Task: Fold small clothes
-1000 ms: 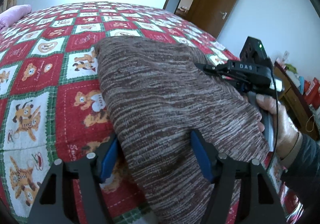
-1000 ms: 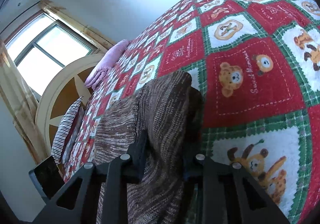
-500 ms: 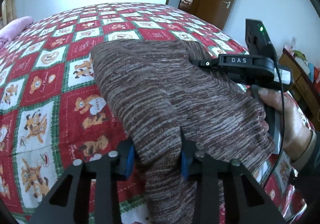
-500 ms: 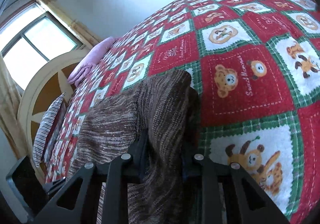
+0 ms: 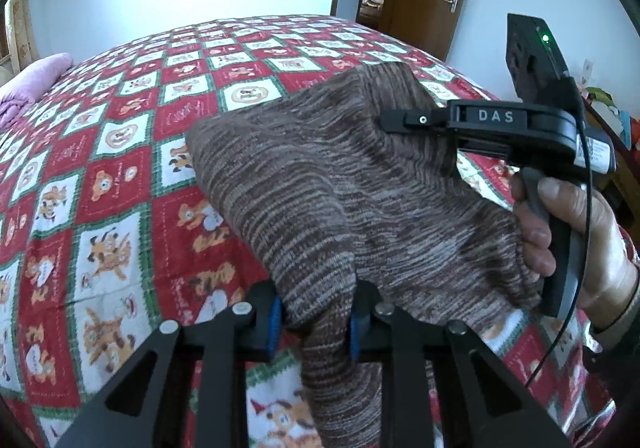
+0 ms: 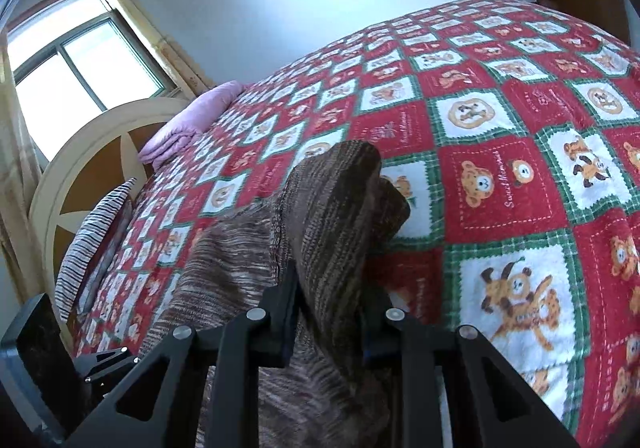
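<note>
The left gripper (image 5: 312, 322), at the bottom of the left wrist view, has its blue-padded jaws closing on a bunched fold of the brown-and-grey striped knit garment (image 5: 320, 184), which already fills the space between them. From there the knit stretches up and to the right, lifted off the red, green and white teddy-bear patchwork quilt (image 5: 100, 184), to the right gripper (image 5: 394, 120), held in a hand (image 5: 576, 232). In its own view the right gripper (image 6: 330, 308) pinches a ridge of the same garment (image 6: 336, 200) with jaws drawn close together. The cloth's long axis therefore runs between the two grips. As both hold an edge, I judge the next fold depends on carrying them together towards the far quilt.
</note>
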Demonstrator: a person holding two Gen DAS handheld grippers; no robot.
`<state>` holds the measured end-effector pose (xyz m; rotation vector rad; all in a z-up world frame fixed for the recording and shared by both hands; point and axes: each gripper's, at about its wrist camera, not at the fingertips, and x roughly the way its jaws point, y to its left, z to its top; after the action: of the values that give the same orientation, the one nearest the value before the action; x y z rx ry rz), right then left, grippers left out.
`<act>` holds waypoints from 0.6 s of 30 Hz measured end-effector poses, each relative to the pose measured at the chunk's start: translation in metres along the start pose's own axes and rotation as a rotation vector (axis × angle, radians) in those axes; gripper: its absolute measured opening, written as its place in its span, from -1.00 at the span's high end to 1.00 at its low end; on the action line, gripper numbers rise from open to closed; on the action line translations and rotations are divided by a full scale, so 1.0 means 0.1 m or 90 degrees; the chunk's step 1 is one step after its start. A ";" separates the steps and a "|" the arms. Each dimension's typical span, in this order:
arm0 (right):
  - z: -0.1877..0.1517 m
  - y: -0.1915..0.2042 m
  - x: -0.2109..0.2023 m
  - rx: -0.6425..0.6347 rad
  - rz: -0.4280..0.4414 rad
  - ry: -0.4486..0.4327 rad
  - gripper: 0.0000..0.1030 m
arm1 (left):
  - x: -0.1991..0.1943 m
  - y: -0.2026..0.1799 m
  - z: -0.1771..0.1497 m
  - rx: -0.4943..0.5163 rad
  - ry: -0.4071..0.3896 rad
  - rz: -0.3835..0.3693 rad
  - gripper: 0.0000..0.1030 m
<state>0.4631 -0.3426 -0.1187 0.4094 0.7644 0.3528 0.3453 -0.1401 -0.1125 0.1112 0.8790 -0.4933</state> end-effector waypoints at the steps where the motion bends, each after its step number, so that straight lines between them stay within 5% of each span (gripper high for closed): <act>1: -0.02 0.04 -0.03 -0.002 0.002 -0.001 0.54 | -0.03 0.00 -0.02 -0.001 0.003 0.001 0.51; 18: -0.57 0.78 -0.28 -0.037 0.067 -0.007 0.54 | -0.80 0.14 -0.57 -0.032 -0.034 0.016 0.52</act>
<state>0.3908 -0.2745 -0.1022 0.3974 0.7213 0.4690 0.2682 -0.0815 -0.0895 0.0624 0.8357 -0.4478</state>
